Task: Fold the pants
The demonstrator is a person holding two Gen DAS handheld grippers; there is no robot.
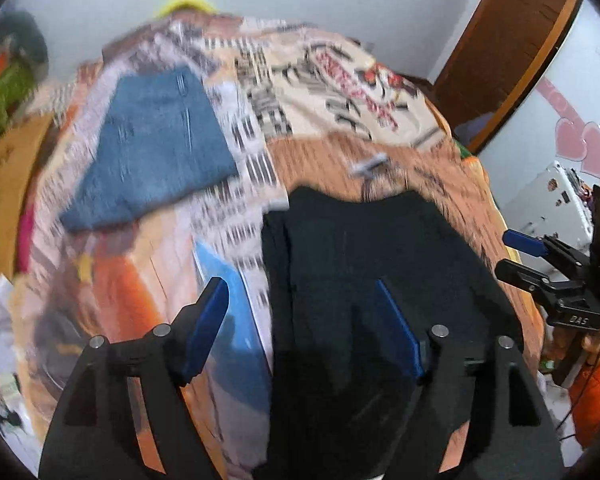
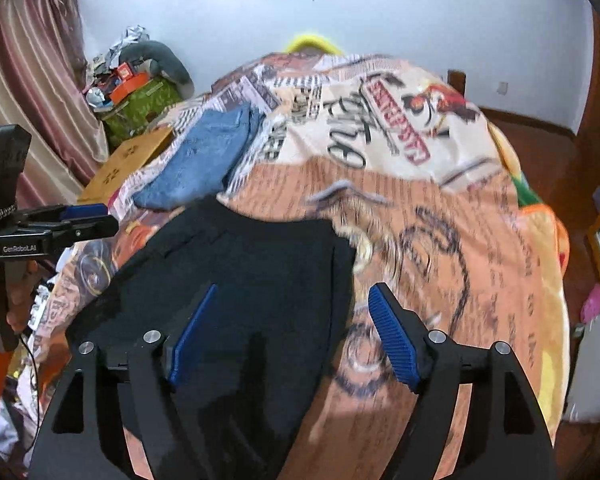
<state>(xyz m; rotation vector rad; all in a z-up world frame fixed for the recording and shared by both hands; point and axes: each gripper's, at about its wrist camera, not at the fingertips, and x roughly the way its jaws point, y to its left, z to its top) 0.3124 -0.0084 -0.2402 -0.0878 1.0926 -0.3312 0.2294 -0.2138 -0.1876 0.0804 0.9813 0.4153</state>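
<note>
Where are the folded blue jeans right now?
The folded blue jeans lie on the printed bedspread, beyond the black pants and toward the left in both views, near the cardboard box at the bed's left edge.

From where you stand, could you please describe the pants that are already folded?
Start with the bed's printed blanket. On its far left part lie the folded blue jeans, a compact rectangle. Unlike the black pants spread nearer the tools, they are faded blue denim.

Black pants (image 1: 364,280) near end cut off by bottom edge; bedspread (image 1: 340,92) print motion-blurred
</note>
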